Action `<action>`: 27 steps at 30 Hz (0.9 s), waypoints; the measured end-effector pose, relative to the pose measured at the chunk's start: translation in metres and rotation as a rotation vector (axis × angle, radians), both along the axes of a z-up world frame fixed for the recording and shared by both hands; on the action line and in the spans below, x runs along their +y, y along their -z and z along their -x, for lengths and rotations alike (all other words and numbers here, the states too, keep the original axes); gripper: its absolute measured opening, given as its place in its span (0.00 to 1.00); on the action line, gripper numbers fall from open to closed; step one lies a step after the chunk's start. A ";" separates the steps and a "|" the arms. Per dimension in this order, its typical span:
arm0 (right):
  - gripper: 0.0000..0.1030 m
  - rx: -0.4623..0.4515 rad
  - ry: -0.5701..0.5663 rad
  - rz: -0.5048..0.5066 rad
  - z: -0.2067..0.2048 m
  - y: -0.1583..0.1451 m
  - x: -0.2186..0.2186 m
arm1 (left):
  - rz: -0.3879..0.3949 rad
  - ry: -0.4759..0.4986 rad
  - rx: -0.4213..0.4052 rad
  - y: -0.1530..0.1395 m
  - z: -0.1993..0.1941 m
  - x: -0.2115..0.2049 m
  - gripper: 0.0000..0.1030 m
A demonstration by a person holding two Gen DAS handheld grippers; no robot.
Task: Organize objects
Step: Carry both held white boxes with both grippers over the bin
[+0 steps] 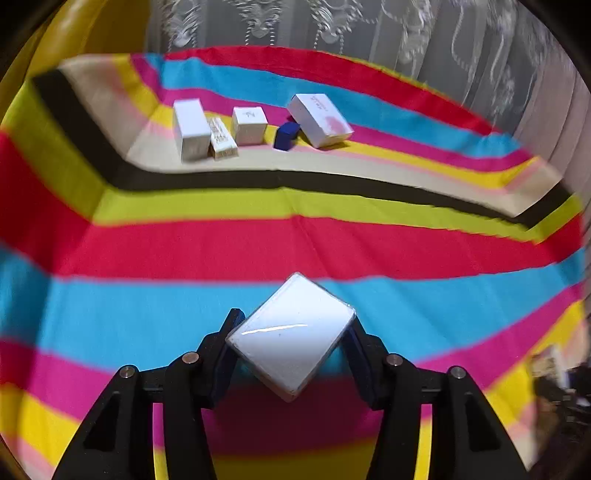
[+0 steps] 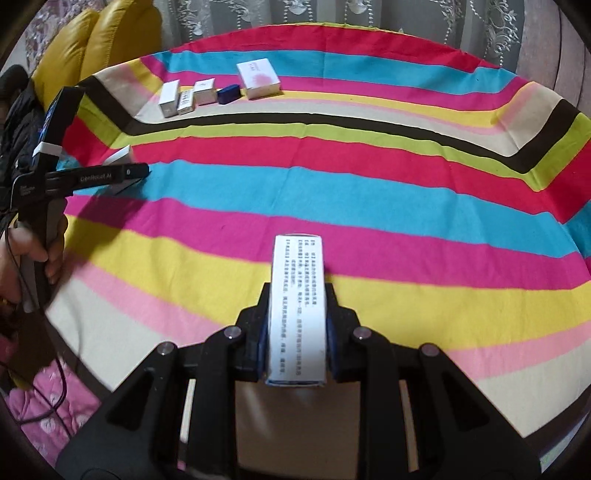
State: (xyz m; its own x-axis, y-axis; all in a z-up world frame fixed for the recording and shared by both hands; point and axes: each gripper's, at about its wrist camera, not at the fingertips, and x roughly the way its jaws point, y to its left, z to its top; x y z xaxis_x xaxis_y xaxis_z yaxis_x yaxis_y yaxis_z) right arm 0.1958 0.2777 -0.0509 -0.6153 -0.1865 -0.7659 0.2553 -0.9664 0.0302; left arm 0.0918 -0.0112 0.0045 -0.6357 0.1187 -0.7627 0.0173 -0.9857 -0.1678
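Note:
My left gripper (image 1: 291,332) is shut on a plain white box (image 1: 291,332), held cornerwise above the striped cloth (image 1: 184,251). My right gripper (image 2: 297,332) is shut on a long white box with printed text (image 2: 297,306), held upright above the cloth (image 2: 406,206). A row of boxes lies at the far side: a tall white box (image 1: 190,129), a narrow printed box (image 1: 221,138), a small white cube box (image 1: 249,124), a dark blue box (image 1: 287,136) and a flat white box with a pink mark (image 1: 319,119). The row also shows in the right wrist view (image 2: 218,90).
The left gripper and the hand holding it (image 2: 77,177) show at the left edge of the right wrist view. A yellow sofa (image 2: 99,40) stands behind the table at the left. Lace curtains (image 2: 332,14) hang behind the table's far edge.

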 end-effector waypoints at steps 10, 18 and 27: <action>0.27 0.011 -0.024 0.033 -0.029 -0.006 0.007 | 0.042 0.029 0.012 -0.015 -0.063 0.027 0.53; 0.27 0.026 0.013 0.036 -0.043 -0.013 0.023 | 0.126 0.167 0.053 -0.038 -0.073 0.082 0.53; 0.27 0.033 0.105 0.059 -0.061 -0.019 0.060 | 0.174 0.285 0.080 -0.052 -0.082 0.131 0.53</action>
State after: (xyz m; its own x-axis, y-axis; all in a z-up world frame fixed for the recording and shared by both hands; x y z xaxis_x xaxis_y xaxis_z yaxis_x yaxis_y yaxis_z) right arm 0.2569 0.3375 -0.0324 -0.6581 -0.1643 -0.7347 0.1550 -0.9846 0.0814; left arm 0.1734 0.1201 0.0565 -0.6544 0.1722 -0.7363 -0.2692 -0.9630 0.0141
